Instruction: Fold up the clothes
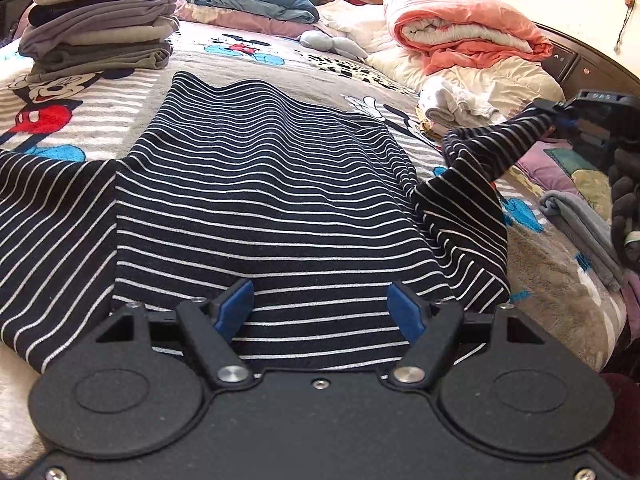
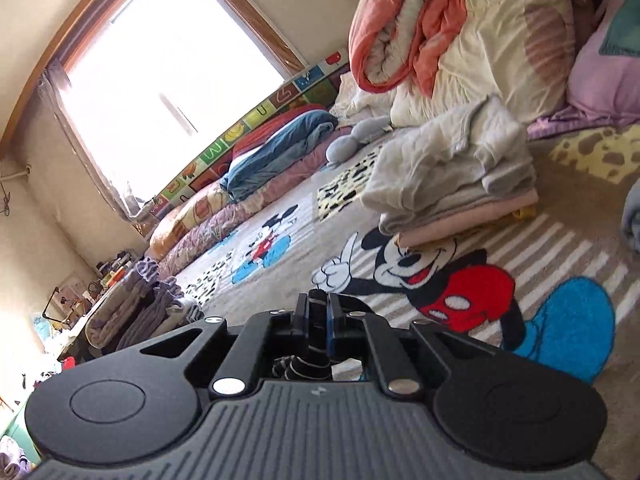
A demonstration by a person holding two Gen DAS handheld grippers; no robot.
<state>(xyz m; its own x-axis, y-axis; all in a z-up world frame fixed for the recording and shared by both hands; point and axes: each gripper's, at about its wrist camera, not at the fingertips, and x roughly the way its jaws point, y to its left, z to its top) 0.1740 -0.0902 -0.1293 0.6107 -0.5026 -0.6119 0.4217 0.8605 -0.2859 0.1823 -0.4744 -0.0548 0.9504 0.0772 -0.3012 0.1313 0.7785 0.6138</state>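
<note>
1. A dark knit shirt with thin white stripes lies spread flat on a plush cartoon-print blanket that covers the bed; the cloth ripples in soft waves toward its far hem
2. The left gripper hangs over the shirt's near edge, its blue pads standing wide apart with nothing between them
3. The right gripper is clamped on the shirt's right sleeve, lifting it off the blanket toward the bed's right edge; striped fabric bunches between the closed jaws
4. A stack of folded clothes in grey and purple sits at the far left corner of the bed
5. A rolled coral quilt with a fluffy white lining lies at the far right, and a small pile of pale folded clothes rests just in front of it
</note>
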